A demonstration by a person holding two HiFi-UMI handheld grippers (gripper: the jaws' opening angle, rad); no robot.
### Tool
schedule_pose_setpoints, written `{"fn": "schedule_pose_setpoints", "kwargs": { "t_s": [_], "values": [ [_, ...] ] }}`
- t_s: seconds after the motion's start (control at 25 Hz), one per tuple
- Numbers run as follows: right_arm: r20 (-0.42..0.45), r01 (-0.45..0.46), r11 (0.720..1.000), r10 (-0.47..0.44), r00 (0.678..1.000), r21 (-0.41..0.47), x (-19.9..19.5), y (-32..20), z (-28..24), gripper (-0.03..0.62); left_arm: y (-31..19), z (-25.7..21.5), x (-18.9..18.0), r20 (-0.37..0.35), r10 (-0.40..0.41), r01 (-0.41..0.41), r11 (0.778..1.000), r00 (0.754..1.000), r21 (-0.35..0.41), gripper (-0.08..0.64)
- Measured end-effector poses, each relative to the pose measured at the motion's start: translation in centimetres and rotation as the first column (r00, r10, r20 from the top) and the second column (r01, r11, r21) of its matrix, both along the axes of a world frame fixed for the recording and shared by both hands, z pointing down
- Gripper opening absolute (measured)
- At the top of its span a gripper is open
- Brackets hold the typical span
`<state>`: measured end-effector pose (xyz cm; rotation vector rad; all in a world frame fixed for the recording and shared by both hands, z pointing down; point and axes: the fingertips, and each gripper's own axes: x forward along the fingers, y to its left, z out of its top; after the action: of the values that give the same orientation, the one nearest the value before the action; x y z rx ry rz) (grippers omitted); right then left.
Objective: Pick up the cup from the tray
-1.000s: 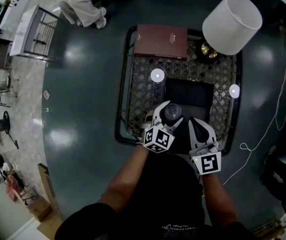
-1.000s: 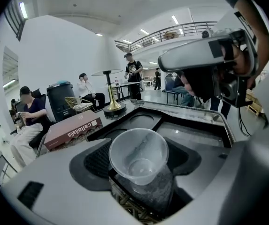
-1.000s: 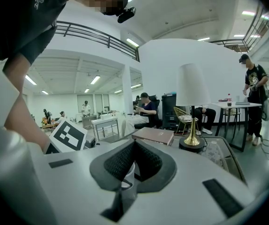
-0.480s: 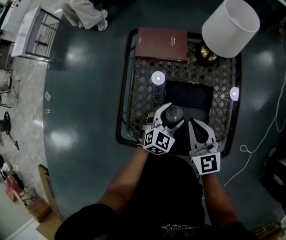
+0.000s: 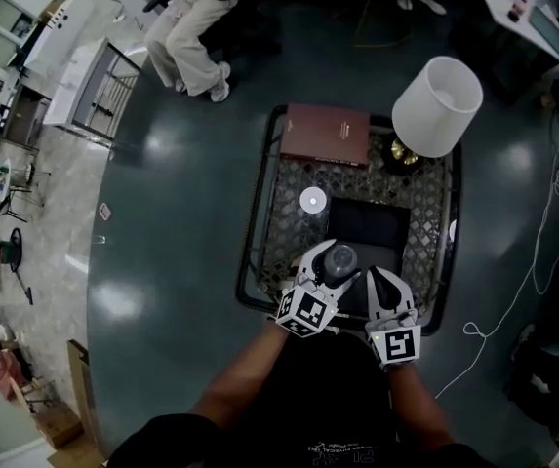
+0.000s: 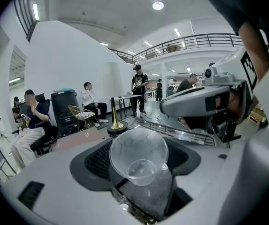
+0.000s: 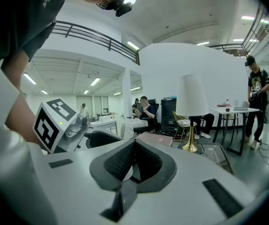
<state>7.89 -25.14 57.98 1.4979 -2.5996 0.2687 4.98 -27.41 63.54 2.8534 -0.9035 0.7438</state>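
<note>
My left gripper [image 5: 339,262] has risen with the clear cup [image 6: 139,156] pinched in its jaws, seemingly just above the black tray's [image 5: 367,224] near edge. My right gripper [image 5: 382,281] is pressed together, empty.

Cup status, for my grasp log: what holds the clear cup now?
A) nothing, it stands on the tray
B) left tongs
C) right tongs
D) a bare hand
B: the clear cup sits clamped between the left tongs, while the right tongs are shut on nothing.
</note>
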Motion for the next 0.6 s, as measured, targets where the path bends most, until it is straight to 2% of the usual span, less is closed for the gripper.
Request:
{"fn": "schedule_pose_setpoints", "kwargs": {
  "t_s": [0.16, 0.32, 0.48, 0.6],
  "values": [
    [-0.019, 0.008, 0.999, -0.007, 1.000, 0.037, 0.1, 0.5, -2.0, 0.009, 0.6, -2.8, -0.5, -0.045, -0.020, 0.020, 1.000, 0.999, 0.007, 0.334],
    [-0.073, 0.007, 0.999, -0.004, 0.997, 0.036, 0.5, 0.9, -3.9, 0.009, 1.3, -5.2, -1.1, -0.131, -0.052, 0.049, 0.998, 0.990, -0.026, 0.334],
    [-0.024, -0.025, 0.997, 0.027, 0.999, 0.076, 0.6, 1.0, -5.7, 0.009, 1.5, -7.8, -2.2, -0.167, -0.074, 0.072, 0.997, 0.983, -0.017, 0.331],
    [-0.036, -0.037, 0.994, 0.040, 0.999, 0.102, 0.6, 0.7, -7.9, 0.009, 1.3, -9.6, -2.5, -0.182, -0.085, 0.088, 0.996, 0.980, 0.008, 0.331]
  ]
}}
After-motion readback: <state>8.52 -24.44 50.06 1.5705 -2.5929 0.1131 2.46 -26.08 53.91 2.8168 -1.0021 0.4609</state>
